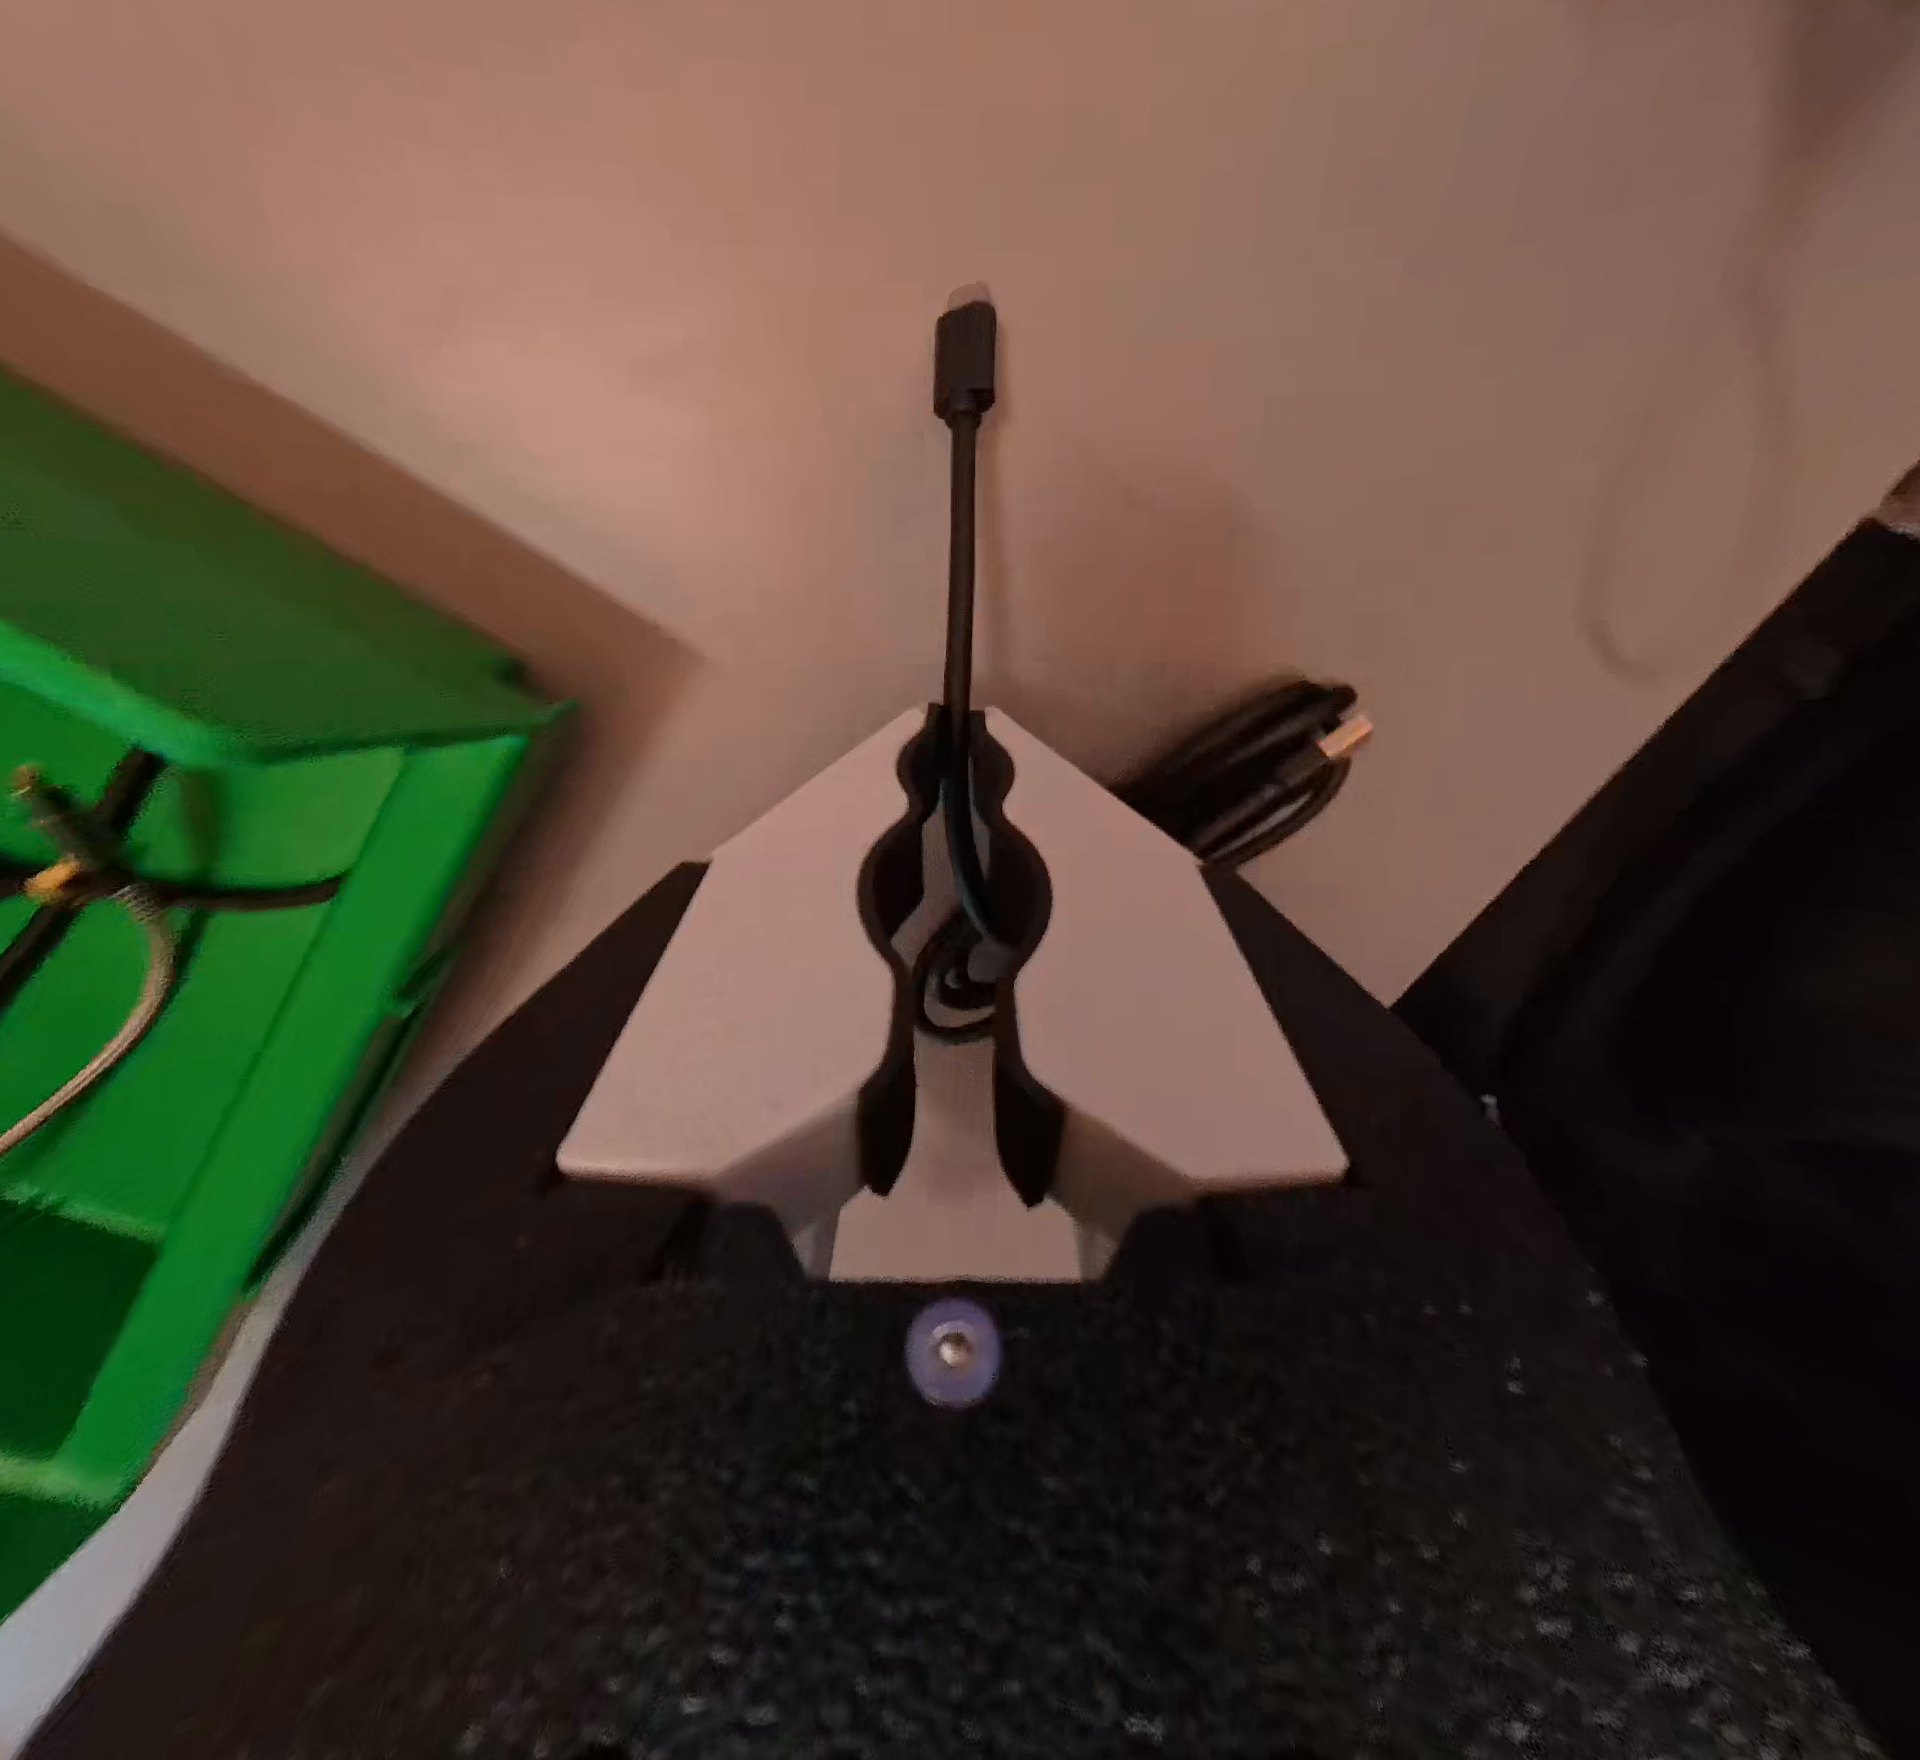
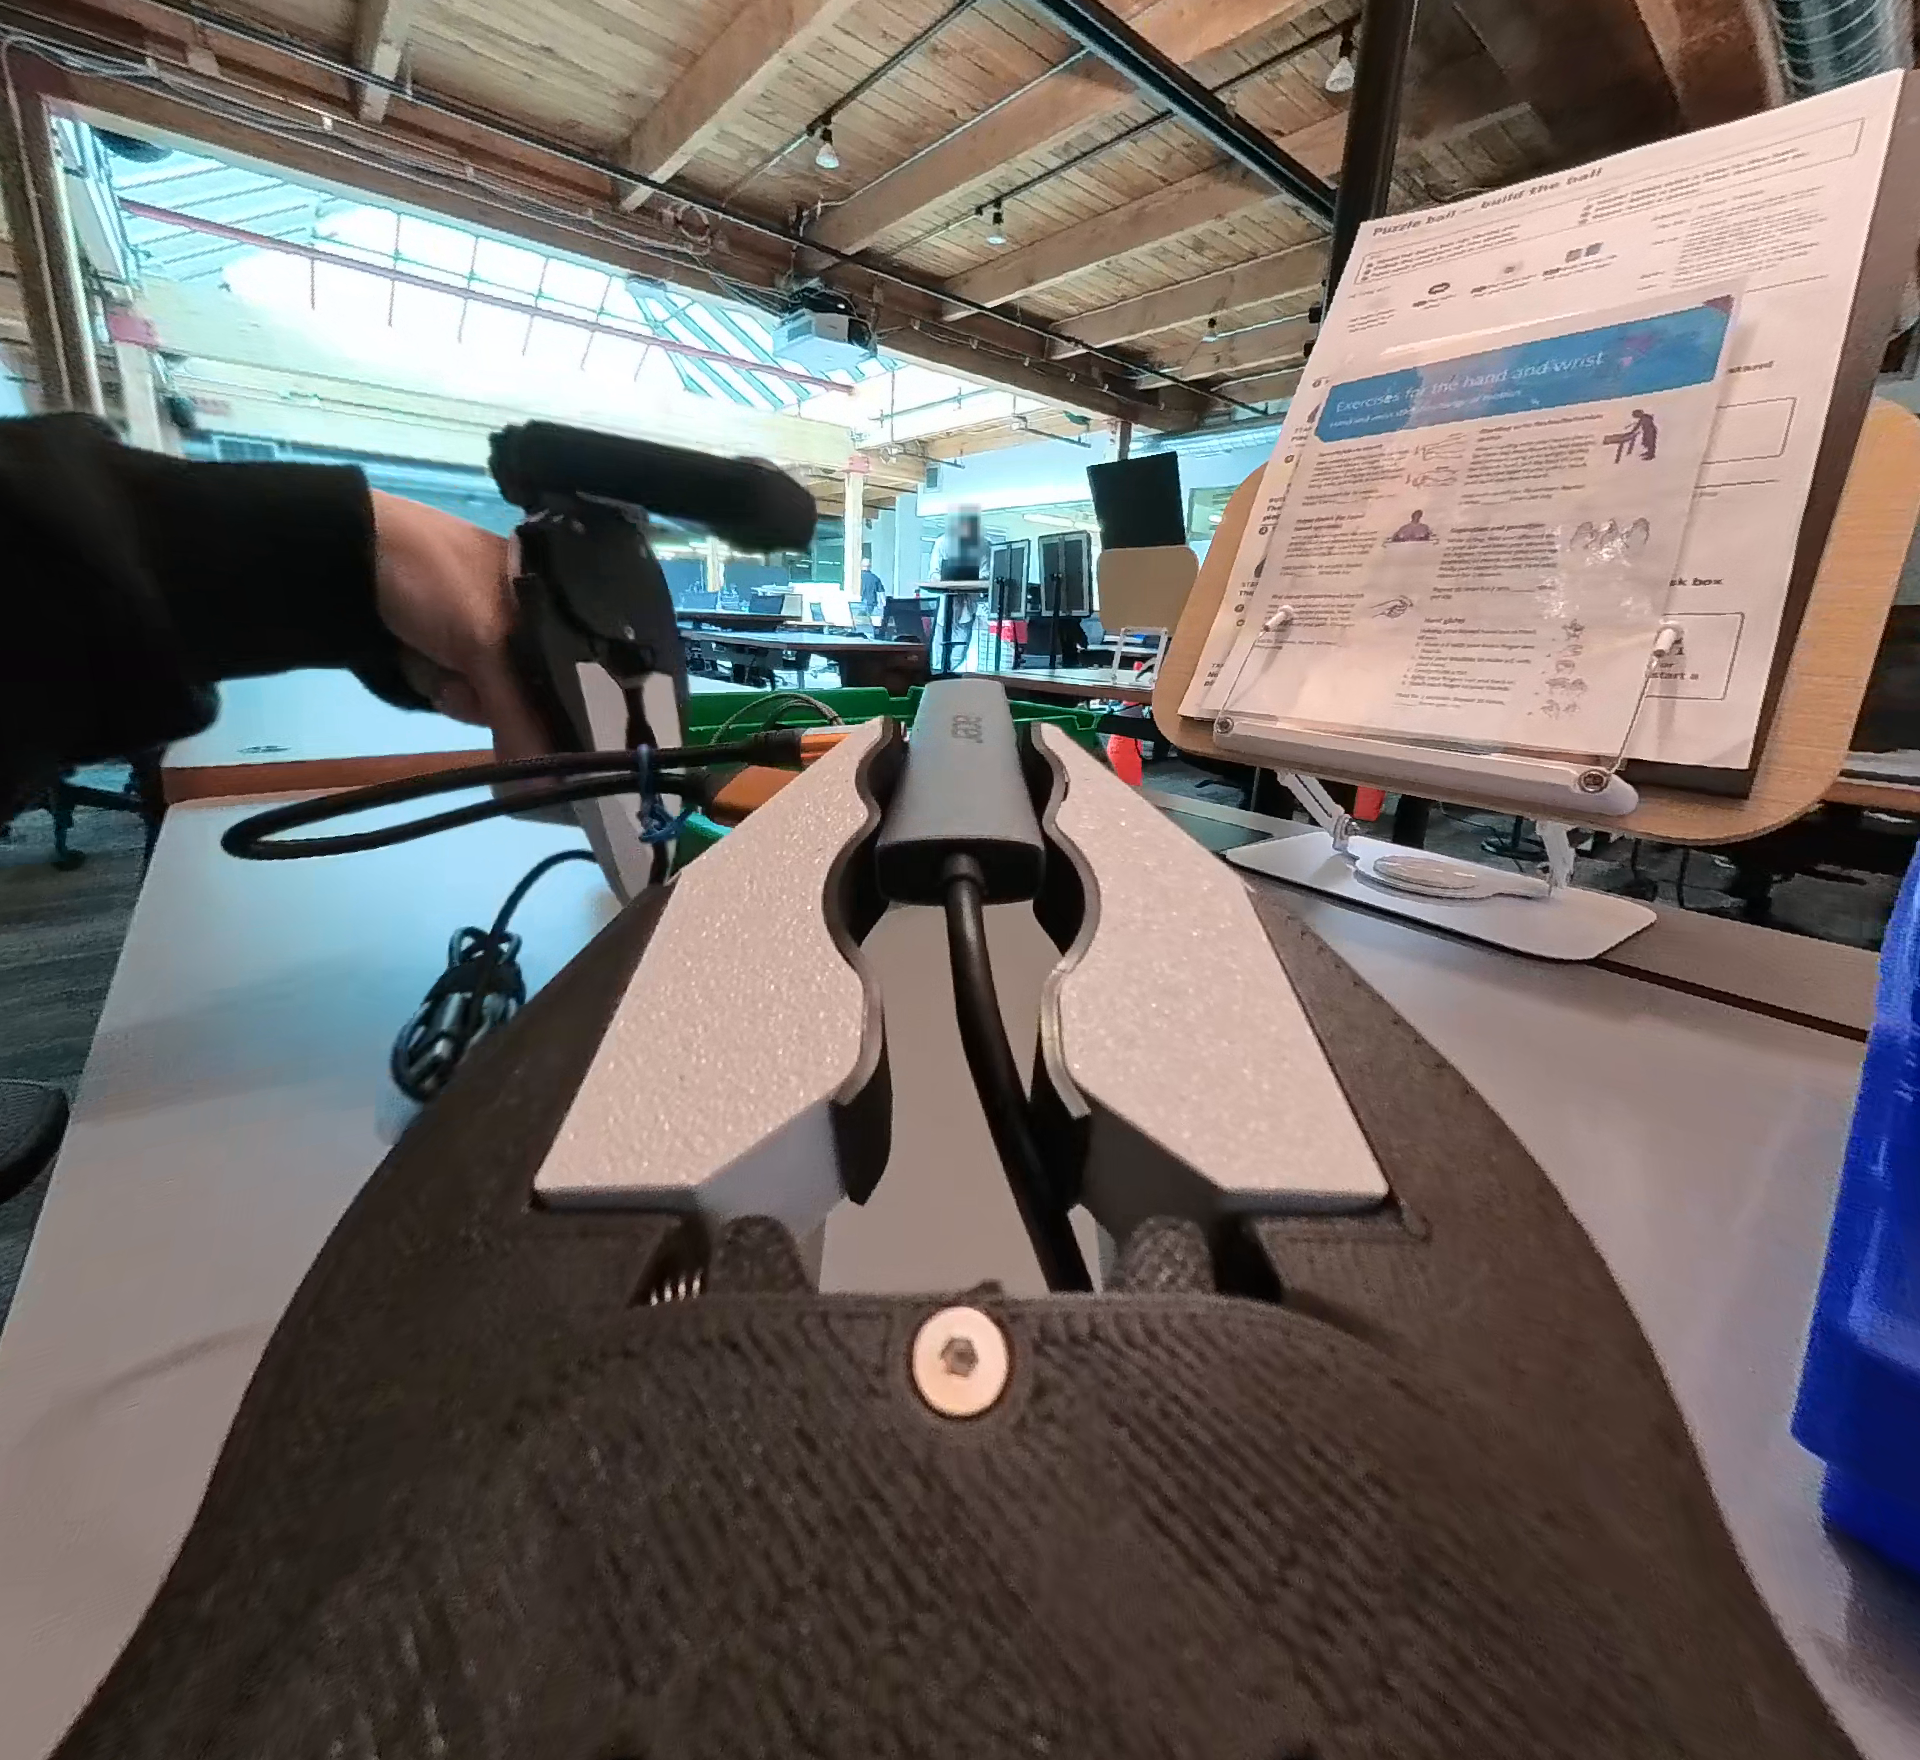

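Bin (image 1: 208,879) left of cable (image 1: 961,515); bundle (image 1: 1268,775) right.

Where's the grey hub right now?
The grey hub is clamped in the right hand-held gripper at the centre of the right wrist view, its black lead trailing back between the fingers, with the green bin just behind it.

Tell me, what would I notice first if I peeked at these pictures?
Probably the thin black cable with a small plug at its tip, sticking straight out of the left gripper, whose jaws are shut on it. Next, the flat dark grey adapter block clamped in the right gripper, in the middle of its view. The bright green box at the left also pops out.
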Tool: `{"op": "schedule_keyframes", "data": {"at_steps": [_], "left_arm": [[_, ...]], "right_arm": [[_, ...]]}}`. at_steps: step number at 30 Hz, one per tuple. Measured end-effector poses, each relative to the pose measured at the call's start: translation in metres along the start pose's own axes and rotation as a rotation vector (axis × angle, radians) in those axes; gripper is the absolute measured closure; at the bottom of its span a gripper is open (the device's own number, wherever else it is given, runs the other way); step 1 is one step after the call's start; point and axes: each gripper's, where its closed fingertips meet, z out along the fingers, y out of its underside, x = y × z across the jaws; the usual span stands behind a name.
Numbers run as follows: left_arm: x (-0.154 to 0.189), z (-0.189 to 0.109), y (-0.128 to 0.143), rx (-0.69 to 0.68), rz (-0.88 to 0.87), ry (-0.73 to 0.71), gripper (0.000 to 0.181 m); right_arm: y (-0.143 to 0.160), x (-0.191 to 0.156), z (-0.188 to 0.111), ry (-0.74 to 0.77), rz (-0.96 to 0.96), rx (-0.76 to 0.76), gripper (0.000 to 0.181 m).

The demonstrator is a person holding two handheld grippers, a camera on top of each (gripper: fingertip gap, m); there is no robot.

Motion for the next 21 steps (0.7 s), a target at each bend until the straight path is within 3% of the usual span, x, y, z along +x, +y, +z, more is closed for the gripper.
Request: {"op": "schedule_keyframes", "data": {"at_steps": [1,4,8,15,21], "left_arm": [[0.002,0.003,-0.002,0.008,-0.013,0.034,0.174],[0.001,0.009,-0.009,0.007,-0.021,0.079,0.154],[-0.001,0.016,-0.025,0.007,0.0,0.12,0.147],[0.003,0.039,-0.047,-0.052,-0.135,0.257,0.144],[0.005,0.043,-0.057,-0.032,-0.337,0.329,0.157]], "right_arm": [[0.0,0.0,0.0,0.0,-0.001,-0.001,0.159],[0.001,-0.001,0.001,-0.007,-0.003,-0.005,0.159],[0.001,-0.002,0.001,-0.012,-0.002,-0.005,0.159],[0.001,-0.004,0.001,-0.02,-0.007,-0.008,0.159],[0.002,-0.004,0.002,-0.024,-0.01,-0.011,0.159]]}}
